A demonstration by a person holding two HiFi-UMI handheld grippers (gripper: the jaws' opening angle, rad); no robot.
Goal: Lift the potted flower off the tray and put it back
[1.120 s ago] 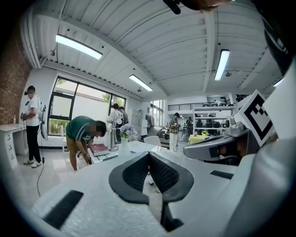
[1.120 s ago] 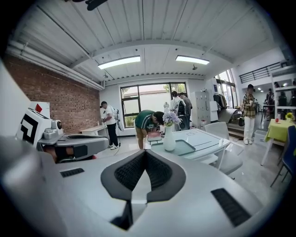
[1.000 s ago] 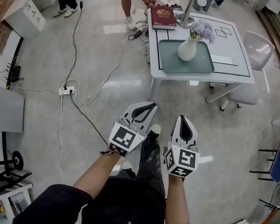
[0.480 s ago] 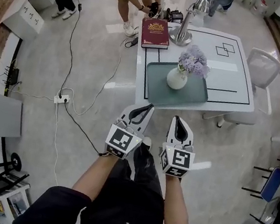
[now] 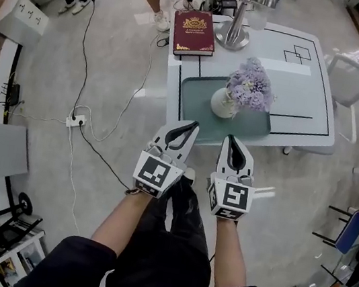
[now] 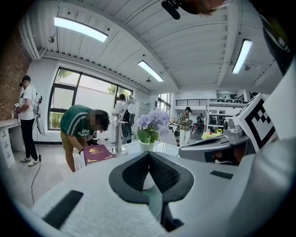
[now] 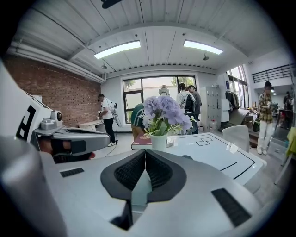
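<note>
Our left gripper (image 5: 187,127) has its two jaws pressed together. The ribbed pads meet at the tip and nothing sits between them, as its own view shows plainly. Our right gripper (image 5: 230,141) is the same, closed tip to tip and empty. We hold the two side by side, near each other but apart, both pointing forward and slightly down, with our bare forearms behind them. In the head view their tips overlap the near edge of the table (image 5: 308,106), and neither gripper view shows anything touching the jaws.

Straight ahead of both grippers stands the potted flower (image 5: 224,104), a round white pot with pale purple blooms and green leaves. It is upright on the tray (image 5: 196,105), toward the tray's right half. The grey-green tray lies flat on the white table, close to its near edge and left side.

Farther back, a dark red book (image 5: 193,33) lies at the table's far left corner, and the silver base of a lamp (image 5: 233,36) stands just beside it. Thin black lines mark the tabletop to the right of the tray. A white chair (image 5: 351,76) stands at the table's right side. A person in a green top (image 6: 78,122) bends over near the book. On the floor to the left, cables run to a white power strip (image 5: 74,118).
</note>
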